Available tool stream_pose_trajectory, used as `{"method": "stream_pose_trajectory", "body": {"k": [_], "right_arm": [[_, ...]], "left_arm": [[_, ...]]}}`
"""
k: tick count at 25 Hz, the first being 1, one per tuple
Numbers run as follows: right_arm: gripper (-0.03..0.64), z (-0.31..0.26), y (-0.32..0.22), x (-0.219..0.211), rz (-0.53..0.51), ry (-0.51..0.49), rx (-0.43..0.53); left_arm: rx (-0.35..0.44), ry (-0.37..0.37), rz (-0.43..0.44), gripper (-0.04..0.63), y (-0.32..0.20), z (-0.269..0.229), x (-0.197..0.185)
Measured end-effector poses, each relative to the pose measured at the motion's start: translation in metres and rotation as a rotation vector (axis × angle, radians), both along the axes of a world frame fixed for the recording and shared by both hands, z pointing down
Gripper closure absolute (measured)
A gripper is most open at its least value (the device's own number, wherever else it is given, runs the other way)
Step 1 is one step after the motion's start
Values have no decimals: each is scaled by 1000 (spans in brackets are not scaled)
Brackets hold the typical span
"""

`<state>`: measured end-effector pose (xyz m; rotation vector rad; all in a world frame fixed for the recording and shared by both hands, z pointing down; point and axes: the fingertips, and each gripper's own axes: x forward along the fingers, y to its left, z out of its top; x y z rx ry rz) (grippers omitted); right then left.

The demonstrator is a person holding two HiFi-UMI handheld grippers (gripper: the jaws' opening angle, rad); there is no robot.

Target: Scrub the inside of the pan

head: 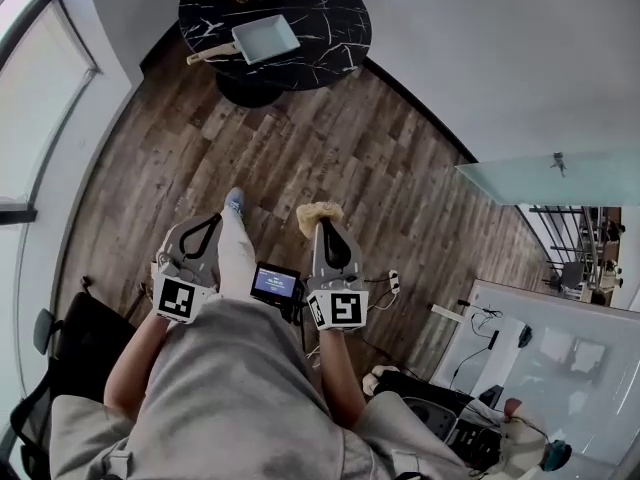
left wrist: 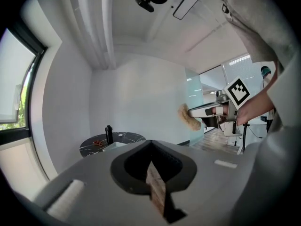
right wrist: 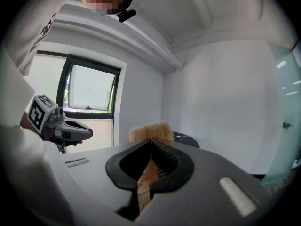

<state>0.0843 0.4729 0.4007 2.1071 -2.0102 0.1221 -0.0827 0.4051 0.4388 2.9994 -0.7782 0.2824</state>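
A pale rectangular pan (head: 265, 39) with a wooden handle lies on a round black marble table (head: 330, 23) far ahead of me. From the left gripper view the pan (left wrist: 113, 146) is small and distant. My right gripper (head: 322, 224) is shut on a tan fibrous scrubber (head: 320, 212), which sticks out beyond the jaw tips (right wrist: 151, 131). My left gripper (head: 214, 220) is shut with nothing in it (left wrist: 150, 145). Both are held level at waist height, side by side, well short of the table.
Brown wood-plank floor (head: 330, 158) stretches between me and the table. A dark bottle (left wrist: 109, 134) and a small red item (left wrist: 97, 143) stand on the table. Window wall at left (head: 40, 88), glass partition (head: 550, 178) and a desk with cables at right, black chair (head: 60, 348) lower left.
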Motion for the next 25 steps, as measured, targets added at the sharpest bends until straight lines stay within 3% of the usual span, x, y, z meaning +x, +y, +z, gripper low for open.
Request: {"method": "stream_pose_trajectory", "body": {"k": [5, 13, 19, 25], "right_arm": [[592, 25, -101, 55, 4, -79, 15], [592, 44, -260, 131, -88, -97, -29], [592, 68, -352, 160, -144, -33, -132], [592, 109, -449, 160, -270, 127, -319]], "left_arm": [[22, -89, 1, 594, -95, -3, 43], [31, -148, -34, 594, -226, -7, 104], [41, -181, -18, 594, -298, 20, 116], [-65, -311, 83, 576, -395, 87, 112]]}}
